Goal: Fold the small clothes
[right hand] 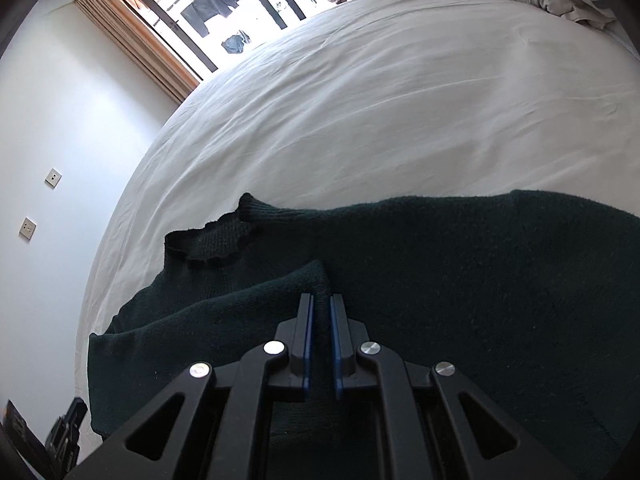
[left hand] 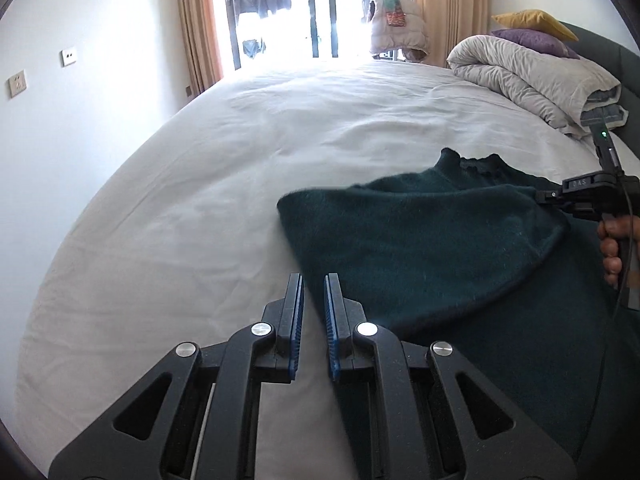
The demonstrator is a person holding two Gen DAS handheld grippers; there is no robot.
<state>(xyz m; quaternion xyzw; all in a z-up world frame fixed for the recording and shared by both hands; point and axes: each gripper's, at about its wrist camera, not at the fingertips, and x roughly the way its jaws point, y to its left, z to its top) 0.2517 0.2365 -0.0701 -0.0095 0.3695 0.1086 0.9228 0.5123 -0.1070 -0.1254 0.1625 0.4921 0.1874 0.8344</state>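
- Daylight enters through the window (left hand: 280,8), which is overexposed to near white in both views.
- The white bed (left hand: 200,184) reflects brightly; the dark green sweater (left hand: 420,240) reads almost black, with little knit detail.
- Fisheye distortion bows the bed's edge and walls; corners are vignetted black.
- The sweater's lifted fold shows slight motion blur.

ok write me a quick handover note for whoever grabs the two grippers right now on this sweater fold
Left gripper: shut, holds nothing, over the bed sheet beside the sweater's left edge.
Right gripper: shut on a fold of the dark green sweater, a pinch of knit between its pads.
Sweater: lies on the white bed, collar away from you, one side already drawn over the body.
Done: first side fold is under way.
Left: lay that fold flat, let go, fold the other side, then fold it up.
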